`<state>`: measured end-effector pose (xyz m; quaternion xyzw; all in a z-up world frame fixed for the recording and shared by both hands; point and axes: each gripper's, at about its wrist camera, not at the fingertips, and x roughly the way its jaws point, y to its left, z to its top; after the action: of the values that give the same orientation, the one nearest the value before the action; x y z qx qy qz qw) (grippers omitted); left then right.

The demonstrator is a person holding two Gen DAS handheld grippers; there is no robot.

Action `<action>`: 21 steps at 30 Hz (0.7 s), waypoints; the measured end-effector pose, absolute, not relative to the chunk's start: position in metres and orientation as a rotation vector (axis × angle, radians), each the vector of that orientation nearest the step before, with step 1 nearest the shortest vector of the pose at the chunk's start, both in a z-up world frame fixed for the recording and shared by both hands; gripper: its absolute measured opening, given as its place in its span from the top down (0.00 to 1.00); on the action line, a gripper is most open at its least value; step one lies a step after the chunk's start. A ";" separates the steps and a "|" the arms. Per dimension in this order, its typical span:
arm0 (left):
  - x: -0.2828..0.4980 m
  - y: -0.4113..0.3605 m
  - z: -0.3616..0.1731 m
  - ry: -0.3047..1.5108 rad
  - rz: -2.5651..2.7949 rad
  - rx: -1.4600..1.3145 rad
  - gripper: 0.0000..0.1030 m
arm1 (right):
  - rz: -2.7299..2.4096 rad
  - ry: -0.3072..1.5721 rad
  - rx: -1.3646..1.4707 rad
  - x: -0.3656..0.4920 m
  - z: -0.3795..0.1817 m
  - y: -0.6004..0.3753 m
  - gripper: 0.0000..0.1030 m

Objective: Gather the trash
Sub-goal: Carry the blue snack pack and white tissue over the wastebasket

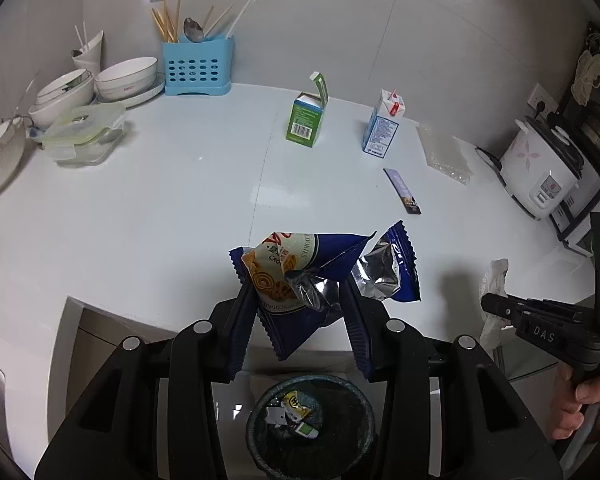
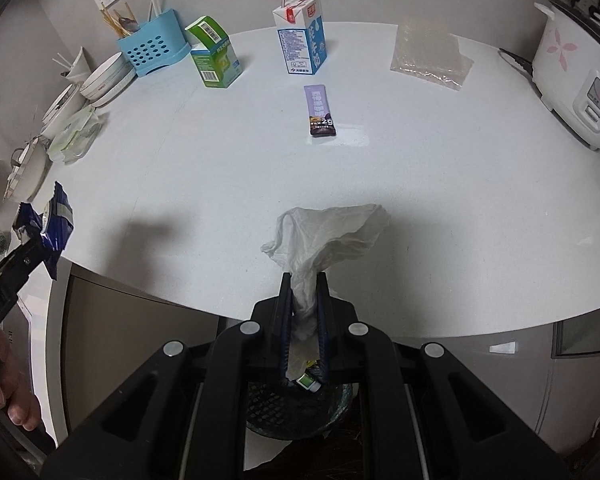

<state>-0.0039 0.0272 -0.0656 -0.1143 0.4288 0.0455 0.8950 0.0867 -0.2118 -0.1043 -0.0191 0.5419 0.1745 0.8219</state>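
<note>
My left gripper (image 1: 296, 284) has its jaws spread, with a crumpled blue cookie wrapper (image 1: 300, 276) resting between the fingers, held over the dark mesh trash bin (image 1: 356, 420) below the counter edge. My right gripper (image 2: 305, 280) is shut on a white crumpled tissue (image 2: 332, 228), also above the bin (image 2: 340, 404). The right gripper and tissue (image 1: 494, 280) show at the right of the left wrist view. On the counter lie a purple sachet (image 2: 320, 110), a green carton (image 2: 214, 54), a blue-white milk carton (image 2: 302, 36) and a clear plastic bag (image 2: 430, 54).
Bowls (image 1: 126, 76), a lidded glass container (image 1: 82, 132) and a blue utensil holder (image 1: 198, 66) stand at the back left. A white rice cooker (image 2: 576, 80) stands at the right. The bin holds some wrappers (image 1: 296, 412).
</note>
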 end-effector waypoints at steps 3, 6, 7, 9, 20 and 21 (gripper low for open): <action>-0.016 0.024 -0.072 0.900 0.084 -0.233 0.60 | 0.385 1.135 -0.041 0.074 -0.102 -0.213 0.90; -0.027 0.021 -0.082 0.921 0.074 -0.234 0.60 | 0.405 1.120 -0.039 0.061 -0.102 -0.214 0.90; -0.031 0.020 -0.086 0.929 0.071 -0.232 0.60 | 0.412 1.116 -0.037 0.057 -0.102 -0.215 0.90; -0.038 0.017 -0.095 0.946 0.065 -0.230 0.60 | 0.424 1.113 -0.034 0.048 -0.105 -0.216 0.90; -0.076 0.009 -0.148 1.000 0.024 -0.244 0.60 | 0.482 1.141 -0.053 0.000 -0.144 -0.216 0.90; -0.079 0.009 -0.153 1.004 0.024 -0.246 0.60 | 0.483 1.144 -0.060 -0.003 -0.149 -0.215 0.90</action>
<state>-0.0790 0.0085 -0.1531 -0.1174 0.4800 0.0116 0.8693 -0.0031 -0.2154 -0.1489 -0.0279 0.5359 0.2262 0.8130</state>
